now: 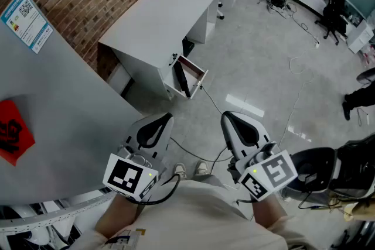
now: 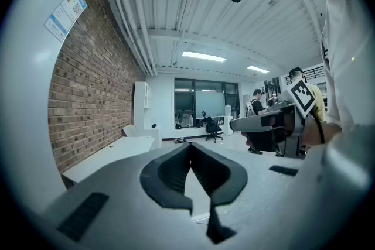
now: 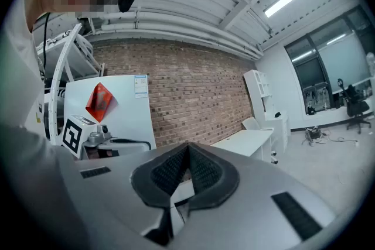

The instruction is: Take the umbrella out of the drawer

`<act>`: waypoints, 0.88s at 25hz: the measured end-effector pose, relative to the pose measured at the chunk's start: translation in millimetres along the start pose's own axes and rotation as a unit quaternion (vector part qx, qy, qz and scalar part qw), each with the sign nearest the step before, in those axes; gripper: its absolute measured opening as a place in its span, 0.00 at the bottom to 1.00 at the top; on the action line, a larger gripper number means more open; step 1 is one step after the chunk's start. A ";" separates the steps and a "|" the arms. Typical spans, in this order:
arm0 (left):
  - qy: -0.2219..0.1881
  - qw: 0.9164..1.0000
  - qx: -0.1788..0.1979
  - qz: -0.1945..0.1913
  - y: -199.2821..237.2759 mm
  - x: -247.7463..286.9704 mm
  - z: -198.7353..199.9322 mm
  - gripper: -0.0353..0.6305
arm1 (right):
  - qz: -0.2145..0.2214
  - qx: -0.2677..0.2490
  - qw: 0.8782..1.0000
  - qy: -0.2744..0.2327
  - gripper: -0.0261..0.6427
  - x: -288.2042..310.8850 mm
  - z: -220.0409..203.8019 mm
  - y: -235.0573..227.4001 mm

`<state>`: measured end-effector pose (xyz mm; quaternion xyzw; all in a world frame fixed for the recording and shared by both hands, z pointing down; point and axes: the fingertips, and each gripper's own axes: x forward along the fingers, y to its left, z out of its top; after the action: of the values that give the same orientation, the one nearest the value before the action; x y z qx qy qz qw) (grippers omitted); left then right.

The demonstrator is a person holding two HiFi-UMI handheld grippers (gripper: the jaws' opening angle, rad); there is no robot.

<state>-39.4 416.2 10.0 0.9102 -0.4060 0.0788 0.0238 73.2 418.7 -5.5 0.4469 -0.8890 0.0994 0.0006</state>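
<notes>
Jaws on both tools are pressed together with nothing between them: the left gripper [image 1: 161, 123] and the right gripper [image 1: 229, 121] hang side by side in the lower middle of the head view, well short of the work. Past them a thin cable [image 1: 214, 103] trails over the grey floor towards the white desk [image 1: 158, 14] in the upper middle. At its near corner the drawer [image 1: 200, 74] stands pulled open, and the umbrella [image 1: 182, 79] lies in it as a dark, narrow, folded shape set aslant. I'd judge it light and stiff along its length, with soft, rather slick fabric that may slide under the pads, so a firm pinch across the middle of the body, or on the handle, seems safest. Which end is the handle I cannot tell; it is too small from here. Its lower part is cut off by the drawer's wall, and neither gripper view shows the drawer at all, each gripper's own body blocking the lower frame.
</notes>
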 end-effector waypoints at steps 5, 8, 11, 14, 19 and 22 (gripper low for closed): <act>-0.001 1.000 0.001 -0.002 -5.5 1.3 -1.4 0.06 | -0.011 0.006 1.000 -0.002 0.05 -6.6 -1.9 -5.8; 0.003 1.000 0.001 -0.003 -8.0 2.5 -2.8 0.06 | -0.011 0.018 1.000 -0.008 0.05 -11.5 -2.2 -8.1; 0.004 1.000 0.001 -0.004 -10.1 4.4 -4.6 0.06 | -0.014 0.021 1.000 -0.007 0.05 -14.7 -5.3 -11.3; 0.006 1.000 0.001 -0.006 -13.0 6.1 -6.4 0.06 | -0.017 0.024 1.000 -0.005 0.05 -17.3 -8.5 -15.1; 0.013 1.000 0.003 -0.005 -18.6 10.0 -8.5 0.06 | -0.016 0.029 0.999 0.009 0.05 -22.8 -15.7 -20.6; 0.016 1.000 0.004 -0.004 -22.0 14.0 -9.9 0.06 | -0.016 0.029 0.999 0.019 0.05 -24.8 -21.2 -25.8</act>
<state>-15.1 421.7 22.5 0.9106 -0.4013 0.0951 0.0269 106.8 427.2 17.6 0.4589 -0.8783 0.1338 0.0055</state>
